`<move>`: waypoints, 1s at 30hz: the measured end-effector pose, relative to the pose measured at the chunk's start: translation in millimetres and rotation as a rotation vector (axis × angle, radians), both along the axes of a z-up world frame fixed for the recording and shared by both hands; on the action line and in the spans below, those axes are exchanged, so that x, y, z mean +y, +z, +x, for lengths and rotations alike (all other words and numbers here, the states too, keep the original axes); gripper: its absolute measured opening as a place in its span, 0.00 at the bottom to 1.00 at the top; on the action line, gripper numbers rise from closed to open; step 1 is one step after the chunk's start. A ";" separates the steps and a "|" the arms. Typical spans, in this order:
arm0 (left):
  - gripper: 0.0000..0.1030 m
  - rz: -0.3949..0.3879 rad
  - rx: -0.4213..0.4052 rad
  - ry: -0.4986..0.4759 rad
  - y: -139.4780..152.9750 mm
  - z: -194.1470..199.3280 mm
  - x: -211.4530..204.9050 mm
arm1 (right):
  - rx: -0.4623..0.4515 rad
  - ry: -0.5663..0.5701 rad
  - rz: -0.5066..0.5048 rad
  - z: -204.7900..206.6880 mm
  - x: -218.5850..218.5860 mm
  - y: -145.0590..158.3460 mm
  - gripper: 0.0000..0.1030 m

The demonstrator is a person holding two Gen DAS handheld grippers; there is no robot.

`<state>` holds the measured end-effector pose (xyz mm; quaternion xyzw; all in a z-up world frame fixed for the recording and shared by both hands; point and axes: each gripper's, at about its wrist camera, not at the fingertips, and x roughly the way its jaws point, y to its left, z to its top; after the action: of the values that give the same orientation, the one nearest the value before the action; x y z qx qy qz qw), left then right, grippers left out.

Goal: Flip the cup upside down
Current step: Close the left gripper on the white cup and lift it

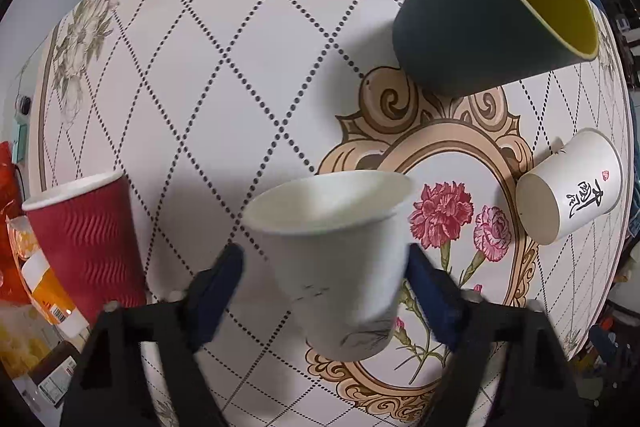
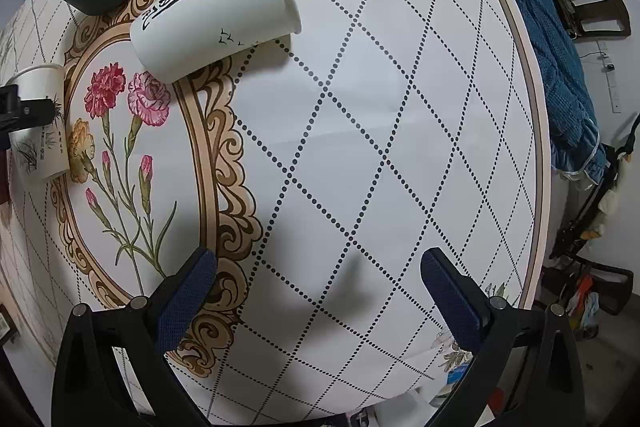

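A white paper cup [image 1: 336,259] stands mouth up on the table between the fingers of my left gripper [image 1: 325,263]. The jaws stand wide; the right pad [image 1: 432,291] is near or at the cup's side and the left pad [image 1: 218,279] is clear of it. The same cup [image 2: 40,123] shows at the far left of the right wrist view with a black finger across it. My right gripper [image 2: 318,285] is open and empty above the bare tablecloth.
A dark green cup with yellow inside [image 1: 492,3] stands upright at the back. A white cup with black calligraphy [image 1: 568,187] lies on its side. A red ribbed cup [image 1: 84,239] stands at left. The round table's edge [image 2: 536,131] runs along the right.
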<state>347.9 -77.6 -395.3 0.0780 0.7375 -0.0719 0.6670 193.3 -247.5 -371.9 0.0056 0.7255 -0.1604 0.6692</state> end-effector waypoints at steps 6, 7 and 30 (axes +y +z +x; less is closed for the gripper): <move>0.61 0.031 -0.037 -0.037 -3.5 5.4 -12.6 | -0.006 0.003 -0.006 0.6 5.4 3.9 1.00; 0.61 0.032 -0.041 -0.040 -3.1 5.2 -13.6 | -0.007 0.003 -0.008 0.4 6.0 4.6 1.00; 0.60 -0.062 0.055 0.023 59.0 -66.7 28.2 | -0.049 0.036 0.057 -33.4 8.9 21.0 1.00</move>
<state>281.1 -49.5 -336.3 0.0465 0.7538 -0.0893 0.6493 159.9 -238.7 -351.0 0.0157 0.7132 -0.1273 0.6891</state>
